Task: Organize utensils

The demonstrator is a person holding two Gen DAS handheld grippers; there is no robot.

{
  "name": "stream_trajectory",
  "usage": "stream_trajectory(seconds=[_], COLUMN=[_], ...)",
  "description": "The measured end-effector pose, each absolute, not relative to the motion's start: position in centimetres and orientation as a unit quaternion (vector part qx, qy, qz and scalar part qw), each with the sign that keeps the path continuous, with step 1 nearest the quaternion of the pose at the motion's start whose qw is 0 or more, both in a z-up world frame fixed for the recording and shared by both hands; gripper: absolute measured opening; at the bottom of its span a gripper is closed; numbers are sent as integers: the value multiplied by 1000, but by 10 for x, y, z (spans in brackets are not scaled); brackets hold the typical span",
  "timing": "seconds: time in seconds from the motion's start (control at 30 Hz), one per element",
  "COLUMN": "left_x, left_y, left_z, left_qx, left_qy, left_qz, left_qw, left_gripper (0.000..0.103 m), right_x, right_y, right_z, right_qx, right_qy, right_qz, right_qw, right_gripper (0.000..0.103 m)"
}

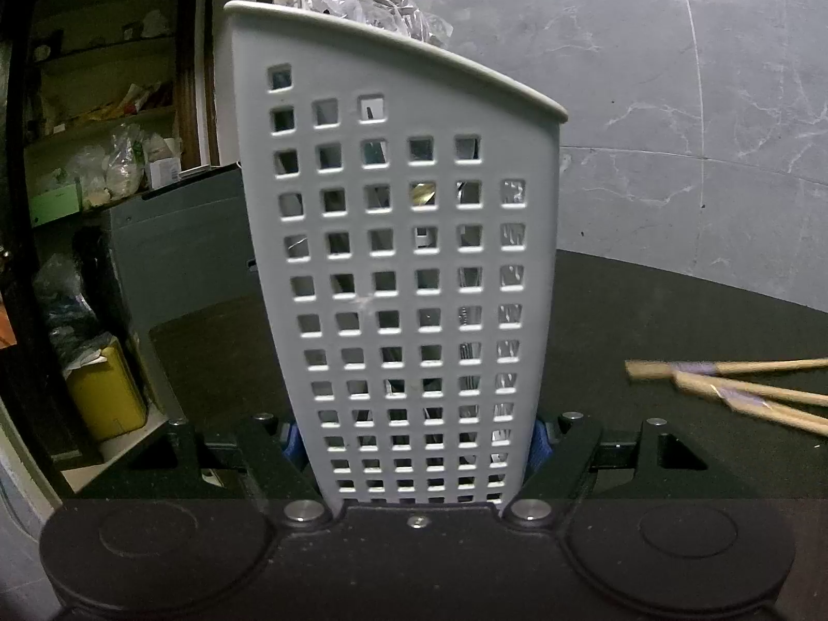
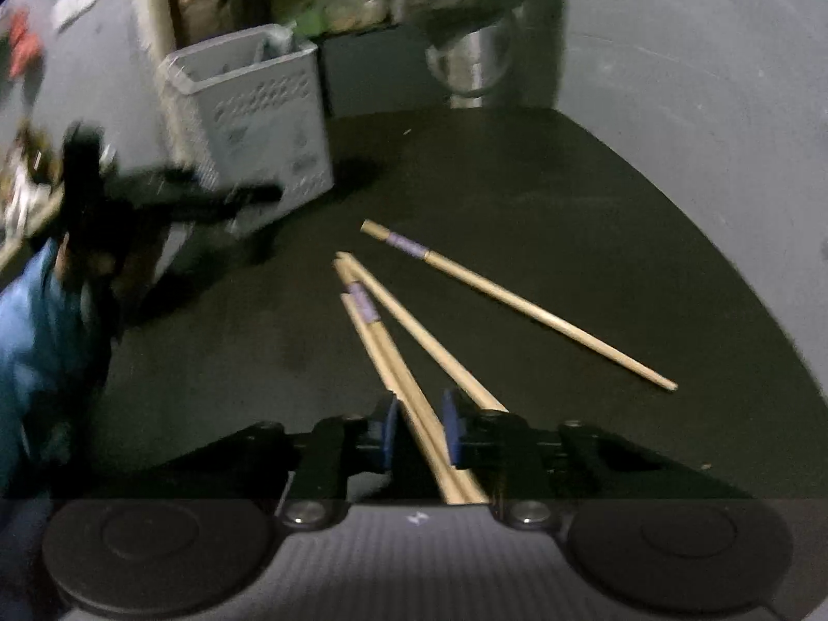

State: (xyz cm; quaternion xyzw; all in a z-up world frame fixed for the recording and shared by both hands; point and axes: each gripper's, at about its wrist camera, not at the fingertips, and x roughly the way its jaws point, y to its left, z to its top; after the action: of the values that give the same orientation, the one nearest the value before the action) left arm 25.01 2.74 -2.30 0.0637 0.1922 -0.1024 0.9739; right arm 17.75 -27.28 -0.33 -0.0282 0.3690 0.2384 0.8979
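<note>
**Q:** Left wrist view: what does the left hand-held gripper hold?

**A:** A grey perforated utensil caddy, clamped at its base between the blue pads and standing upright on the dark tabletop.

**Q:** And the right hand-held gripper?

**A:** Its pads are narrowly set around two wooden chopsticks; whether they press on them cannot be told. A third chopstick lies just beside, a fourth apart to the right, all right of the caddy.
</note>
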Motion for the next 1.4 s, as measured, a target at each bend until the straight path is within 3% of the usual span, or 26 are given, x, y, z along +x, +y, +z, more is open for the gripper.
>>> stream_trajectory(seconds=[0.4, 0.6, 0.8, 1.1, 1.17, 1.4], left_x=[251, 251, 251, 251, 251, 252], left_y=[26, 26, 27, 27, 27, 28], left_z=[-22, -22, -22, -22, -22, -22], left_qx=[63, 63, 63, 63, 63, 62], left_qy=[194, 193, 193, 193, 193, 192], left_qz=[-102, -103, -103, -103, -103, -104], left_qw=[974, 974, 974, 974, 974, 974], left_gripper=[75, 75, 75, 75, 75, 75], right_x=[234, 241, 237, 231, 229, 213], right_y=[-225, -229, -248, -228, -225, -230], right_z=[-8, -9, -15, -5, -4, -1], right_qx=[98, 132, 183, 79, 57, 35], right_qy=[378, 385, 386, 383, 388, 404], right_qz=[193, 203, 198, 193, 187, 184], right_qw=[900, 891, 882, 900, 901, 895], right_gripper=[14, 24, 22, 17, 7, 7])
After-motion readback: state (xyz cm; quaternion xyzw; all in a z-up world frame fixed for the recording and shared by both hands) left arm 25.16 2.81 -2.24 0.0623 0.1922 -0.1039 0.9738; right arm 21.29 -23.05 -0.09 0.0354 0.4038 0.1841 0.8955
